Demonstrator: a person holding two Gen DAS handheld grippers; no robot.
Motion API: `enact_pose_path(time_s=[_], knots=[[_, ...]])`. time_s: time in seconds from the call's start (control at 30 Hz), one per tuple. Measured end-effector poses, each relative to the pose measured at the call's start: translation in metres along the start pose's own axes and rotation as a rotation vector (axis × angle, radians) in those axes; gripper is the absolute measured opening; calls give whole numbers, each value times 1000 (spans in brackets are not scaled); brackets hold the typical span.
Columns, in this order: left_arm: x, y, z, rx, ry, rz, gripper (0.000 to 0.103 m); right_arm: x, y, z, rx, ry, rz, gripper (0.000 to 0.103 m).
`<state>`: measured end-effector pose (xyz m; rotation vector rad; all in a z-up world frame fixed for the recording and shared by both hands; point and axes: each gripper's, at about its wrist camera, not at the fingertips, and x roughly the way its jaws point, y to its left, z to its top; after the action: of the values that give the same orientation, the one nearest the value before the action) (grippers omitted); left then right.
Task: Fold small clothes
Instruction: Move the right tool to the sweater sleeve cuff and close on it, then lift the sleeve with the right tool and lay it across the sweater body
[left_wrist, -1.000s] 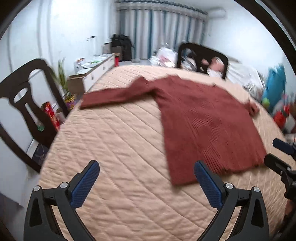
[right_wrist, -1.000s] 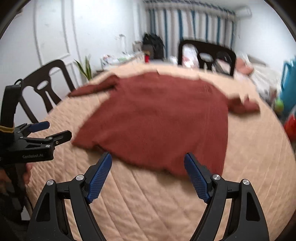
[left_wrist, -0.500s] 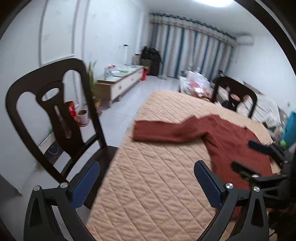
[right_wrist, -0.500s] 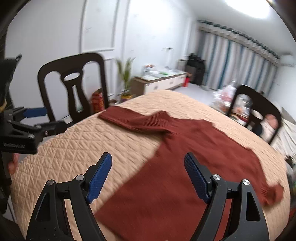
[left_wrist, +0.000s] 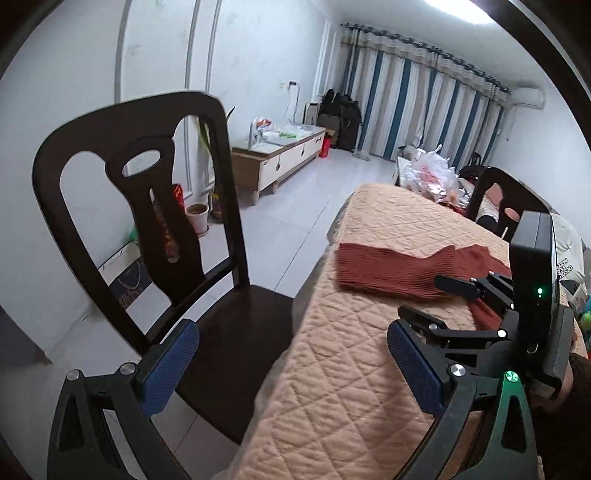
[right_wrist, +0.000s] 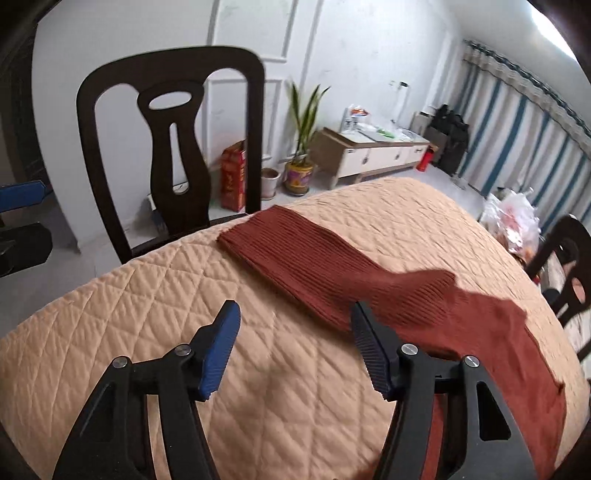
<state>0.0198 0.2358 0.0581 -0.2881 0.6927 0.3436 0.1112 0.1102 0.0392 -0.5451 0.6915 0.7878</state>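
Note:
A rust-red knitted sweater lies flat on the quilted table, its long sleeve (right_wrist: 314, 266) stretched toward the table edge by a dark chair. My right gripper (right_wrist: 295, 343) hovers over the quilt just short of the sleeve. Its jaws are closing with only quilt between them, and the right finger (right_wrist: 369, 350) is at the sleeve's near edge. My left gripper (left_wrist: 291, 365) is open and holds nothing, hanging over the table edge and the chair seat. In the left wrist view the sleeve (left_wrist: 388, 269) lies ahead to the right, and the right gripper (left_wrist: 439, 302) is beside it.
A dark wooden chair (left_wrist: 140, 206) stands against the table edge (left_wrist: 314, 314), also seen as the chair (right_wrist: 173, 147) behind the sleeve. A second chair (right_wrist: 569, 258) stands at the far right. A low cabinet (right_wrist: 373, 151), potted plants and bags are along the wall.
Both views have swung left, from the sweater's body to its sleeve and the chair. The right gripper's jaws have narrowed and come lower, near the sleeve. The left gripper stays open.

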Motion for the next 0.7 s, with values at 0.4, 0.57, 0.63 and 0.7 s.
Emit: enact_pose_path(time_s=[0.4, 0.57, 0.63, 0.7], knots=[[17, -1, -1, -13, 50, -41, 103, 30, 10, 20, -73, 45, 28, 44], [20, -6, 0, -11, 60, -43, 103, 33, 11, 25, -70, 49, 39, 28], [21, -8, 0, -10, 64, -46, 103, 34, 12, 26, -73, 53, 31, 19], [21, -10, 1, -7, 67, -45, 103, 34, 11, 27, -61, 53, 28, 12]])
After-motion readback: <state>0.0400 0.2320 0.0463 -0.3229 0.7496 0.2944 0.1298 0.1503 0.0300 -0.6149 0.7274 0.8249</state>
